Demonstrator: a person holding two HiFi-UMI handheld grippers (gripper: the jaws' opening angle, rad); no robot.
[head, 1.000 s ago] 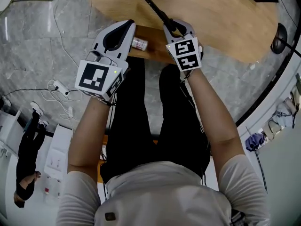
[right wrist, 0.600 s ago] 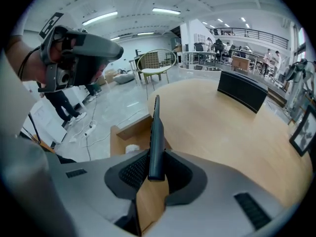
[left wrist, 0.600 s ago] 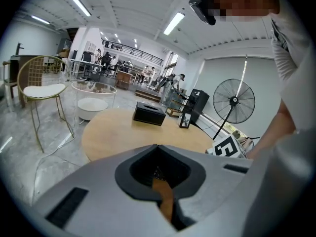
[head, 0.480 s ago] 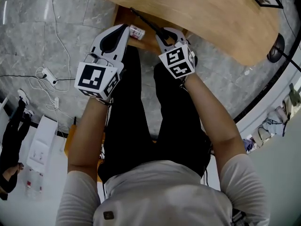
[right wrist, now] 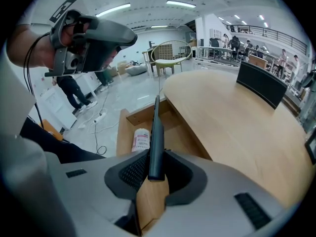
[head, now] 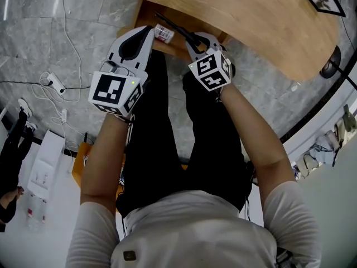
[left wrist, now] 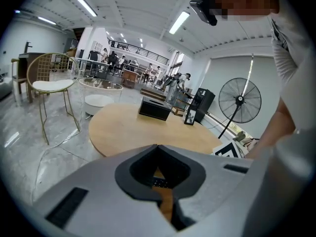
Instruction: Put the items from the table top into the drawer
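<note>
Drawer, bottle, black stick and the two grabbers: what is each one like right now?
drawer: open.
bottle: lying on its side in the drawer.
black stick: clamped in the right gripper, pointing out over the drawer.
right gripper: shut on the black stick.
left gripper: shut, empty.

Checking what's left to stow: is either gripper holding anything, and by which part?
The right gripper grips a slim black rod by its near end; the left gripper is shut and empty.

Matt smooth wooden table (head: 251, 15) and drawer (right wrist: 178, 132)
</note>
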